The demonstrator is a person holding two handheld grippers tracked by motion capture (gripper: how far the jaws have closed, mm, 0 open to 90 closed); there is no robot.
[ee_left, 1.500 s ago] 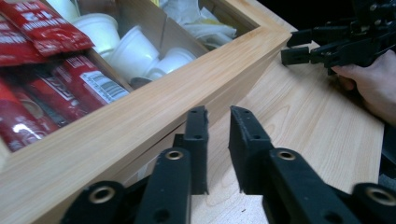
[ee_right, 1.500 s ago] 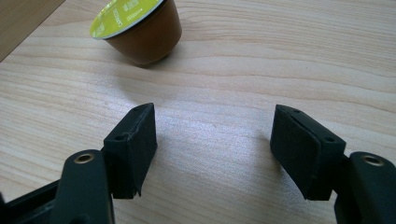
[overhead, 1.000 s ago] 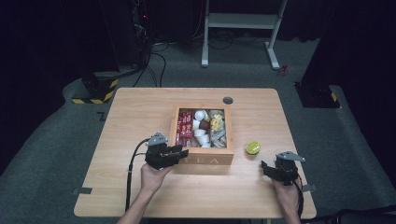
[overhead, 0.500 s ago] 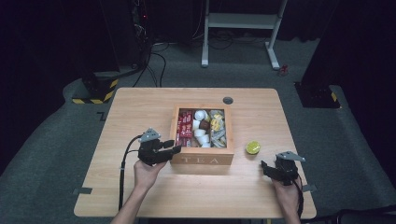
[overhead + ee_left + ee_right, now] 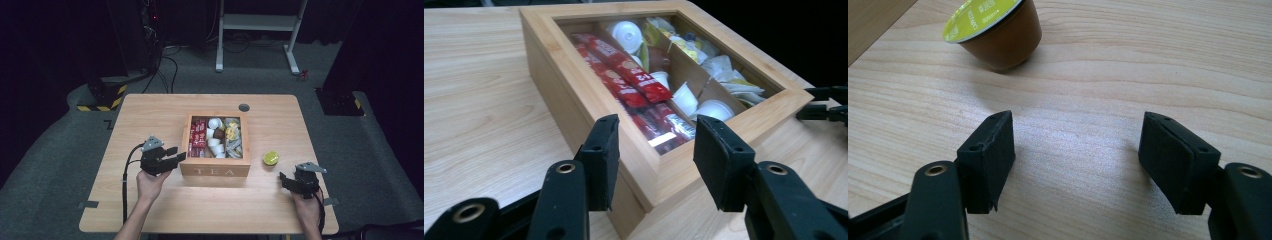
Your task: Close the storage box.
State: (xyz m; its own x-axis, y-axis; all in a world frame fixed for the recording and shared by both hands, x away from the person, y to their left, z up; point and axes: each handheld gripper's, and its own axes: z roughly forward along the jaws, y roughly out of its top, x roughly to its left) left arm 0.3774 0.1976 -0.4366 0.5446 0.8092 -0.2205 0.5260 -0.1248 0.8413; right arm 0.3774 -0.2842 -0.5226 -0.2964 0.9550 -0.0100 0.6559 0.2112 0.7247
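At the near left corner of the wooden tea box with a glass lid (image 5: 216,169) on the light wooden desk (image 5: 150,120), the left gripper (image 5: 651,157) is held with fingers spread, having just been opening, nothing pinched. The corner should be cleared squarely. The right gripper (image 5: 1075,165), fingers spread, is aimed near the brown capsule with a green lid (image 5: 993,31).

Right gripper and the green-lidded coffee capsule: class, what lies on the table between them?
Nothing: bare wooden table separates the open right gripper from the capsule, seen in the right gripper view.

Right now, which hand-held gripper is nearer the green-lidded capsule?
Right. The right hand-held gripper sits just below the capsule; the left hand-held gripper is beyond the tea box.
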